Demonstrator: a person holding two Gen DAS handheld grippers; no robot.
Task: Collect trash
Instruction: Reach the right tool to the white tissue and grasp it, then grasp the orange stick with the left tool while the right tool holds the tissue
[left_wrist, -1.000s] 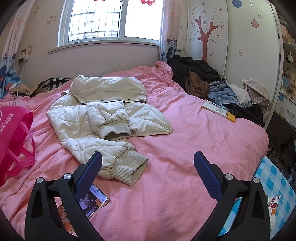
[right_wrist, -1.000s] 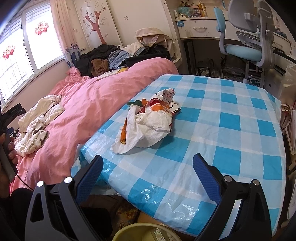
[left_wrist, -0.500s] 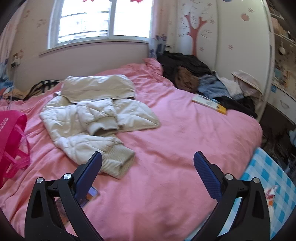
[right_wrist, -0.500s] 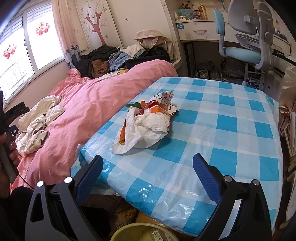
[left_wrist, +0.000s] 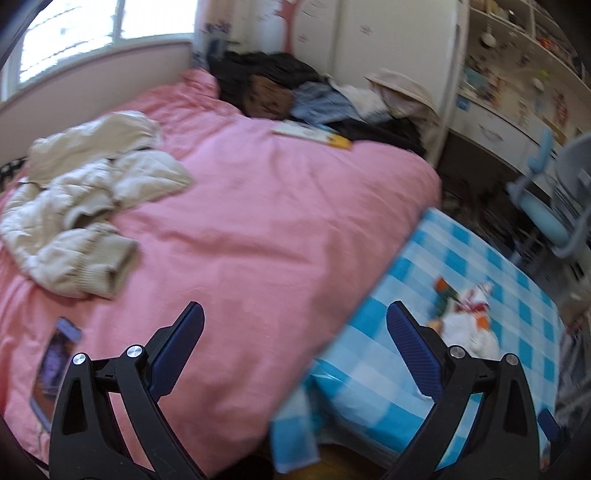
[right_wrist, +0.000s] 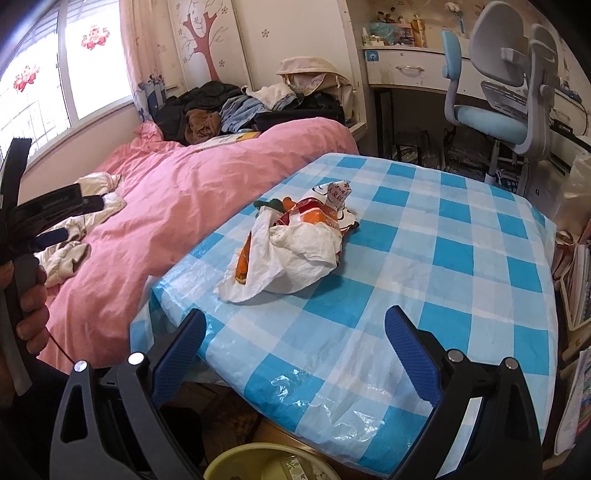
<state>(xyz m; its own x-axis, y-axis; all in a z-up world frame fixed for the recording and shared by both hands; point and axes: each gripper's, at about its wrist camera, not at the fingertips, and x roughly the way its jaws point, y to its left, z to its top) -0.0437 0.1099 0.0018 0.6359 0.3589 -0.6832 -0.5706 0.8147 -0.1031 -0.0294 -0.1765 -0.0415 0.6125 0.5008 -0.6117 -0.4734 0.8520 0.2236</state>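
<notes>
Swung rightward since earlier: left tongs (left_wrist: 294, 325) wide, empty, over pink bedding's (left_wrist: 258, 221) edge; trash pile (left_wrist: 461, 314) right of them. Right tongs (right_wrist: 295, 332) wide, empty, at checkered table's (right_wrist: 461, 258) near edge; trash pile (right_wrist: 295, 251) ahead, bare cloth around.

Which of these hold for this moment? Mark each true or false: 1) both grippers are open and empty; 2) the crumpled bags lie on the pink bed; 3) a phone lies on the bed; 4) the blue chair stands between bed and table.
1) True: the left gripper and the right gripper are open, nothing between their fingers.
2) False: the crumpled bags lie on the checked table.
3) True: a phone lies on the pink bed.
4) False: the blue chair stands beyond the table, by the desk.
</notes>
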